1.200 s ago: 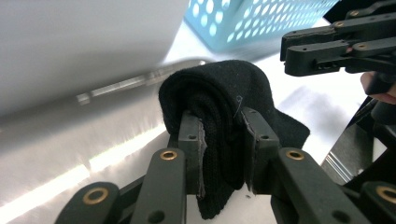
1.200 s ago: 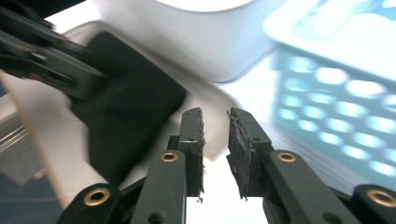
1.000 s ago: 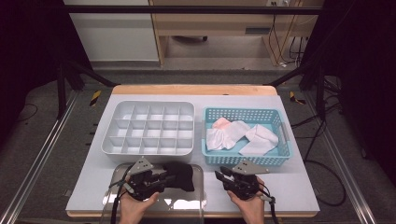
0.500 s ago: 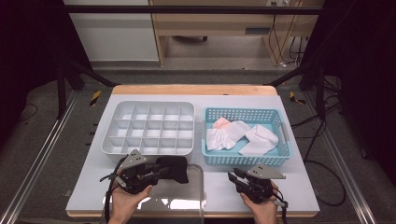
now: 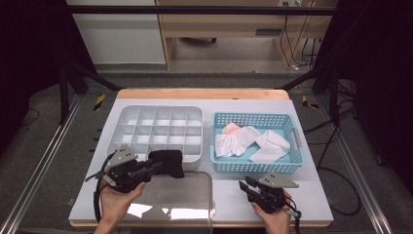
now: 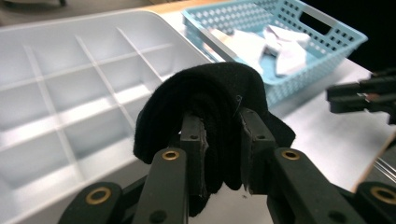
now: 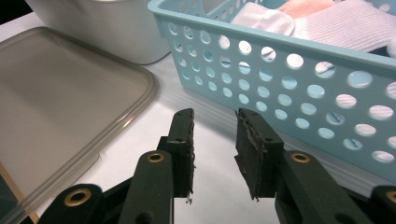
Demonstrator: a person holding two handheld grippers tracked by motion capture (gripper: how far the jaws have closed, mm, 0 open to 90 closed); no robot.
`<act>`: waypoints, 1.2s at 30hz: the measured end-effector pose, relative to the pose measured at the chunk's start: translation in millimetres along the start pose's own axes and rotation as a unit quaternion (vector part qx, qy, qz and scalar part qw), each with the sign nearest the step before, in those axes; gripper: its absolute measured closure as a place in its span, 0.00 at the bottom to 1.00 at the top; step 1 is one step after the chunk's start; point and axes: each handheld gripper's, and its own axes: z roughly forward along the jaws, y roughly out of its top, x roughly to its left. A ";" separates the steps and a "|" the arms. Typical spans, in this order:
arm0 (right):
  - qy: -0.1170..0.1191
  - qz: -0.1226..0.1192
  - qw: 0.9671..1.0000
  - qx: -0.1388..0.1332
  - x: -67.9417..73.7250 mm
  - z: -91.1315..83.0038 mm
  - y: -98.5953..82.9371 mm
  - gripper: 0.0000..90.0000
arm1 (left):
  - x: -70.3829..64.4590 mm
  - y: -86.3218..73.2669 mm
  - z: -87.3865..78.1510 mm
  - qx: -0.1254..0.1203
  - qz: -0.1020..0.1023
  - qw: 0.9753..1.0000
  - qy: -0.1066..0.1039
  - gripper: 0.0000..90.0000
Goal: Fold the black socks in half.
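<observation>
My left gripper (image 5: 152, 166) is shut on a folded black cloth (image 5: 169, 162), which it holds at the front rim of the white compartment tray (image 5: 160, 108). In the left gripper view the black cloth (image 6: 205, 93) bulges over both jaws of the left gripper (image 6: 218, 123), beside the tray (image 6: 70, 93). My right gripper (image 5: 244, 185) stands open near the table's front edge, just in front of the blue basket (image 5: 253, 116). In the right gripper view that gripper (image 7: 215, 123) has nothing between its jaws and faces the basket's wall (image 7: 280, 88).
White and pink cloths (image 5: 243, 139) lie in the basket. A clear plastic lid (image 5: 180, 195) lies flat at the table's front between the two hands, and it is at the left (image 7: 60, 102) in the right gripper view. The tray's compartments are bare.
My left gripper has moved left and away from the front edge, carrying the black cloth up to the tray's rim. The right gripper has drifted slightly right.
</observation>
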 end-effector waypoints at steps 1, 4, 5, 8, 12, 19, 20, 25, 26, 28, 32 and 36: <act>0.000 0.000 1.000 0.000 0.0 -0.1 -0.2 0.74 | 3.5 2.9 -2.3 0.000 0.000 1.000 0.006 0.81; -0.002 -0.004 1.000 0.000 -0.5 -0.3 -0.5 0.74 | 13.9 10.2 -8.2 -0.003 -0.005 1.000 0.020 0.81; -0.003 -0.003 1.000 0.000 -0.8 -0.3 -0.7 0.74 | 16.9 12.1 -9.9 -0.004 -0.007 1.000 0.025 0.81; -0.003 -0.002 1.000 0.001 -1.1 -0.2 -1.0 0.74 | 25.4 17.1 -13.8 -0.003 -0.008 0.999 0.038 0.81; -0.004 -0.004 1.000 0.003 -0.5 0.3 -0.9 0.74 | 36.3 21.0 -17.1 0.002 -0.010 0.999 0.052 0.81; -0.005 -0.003 1.000 0.006 -1.0 1.5 -1.5 0.74 | 56.4 22.3 -18.1 0.018 -0.013 0.997 0.079 0.81; -0.005 -0.002 1.000 0.006 -1.0 1.6 -1.6 0.74 | 59.1 21.9 -17.7 0.021 -0.013 0.996 0.082 0.81; -0.004 -0.003 1.000 0.008 -0.9 2.6 -1.8 0.74 | 72.0 19.8 -14.5 0.035 -0.018 0.995 0.091 0.81; -0.004 -0.003 1.000 0.008 -0.9 2.7 -1.9 0.74 | 75.1 19.2 -13.3 0.040 -0.018 0.995 0.094 0.81; -0.004 -0.003 1.000 0.009 -1.0 2.9 -2.1 0.74 | 80.0 18.3 -11.3 0.046 -0.017 0.994 0.101 0.81; -0.004 -0.002 1.000 0.010 -1.2 3.5 -2.9 0.75 | 89.1 16.0 -7.9 0.058 -0.017 0.992 0.110 0.81; -0.003 -0.004 1.000 0.011 -1.4 4.5 -3.2 0.75 | 97.4 13.5 -6.2 0.068 -0.019 0.990 0.118 0.81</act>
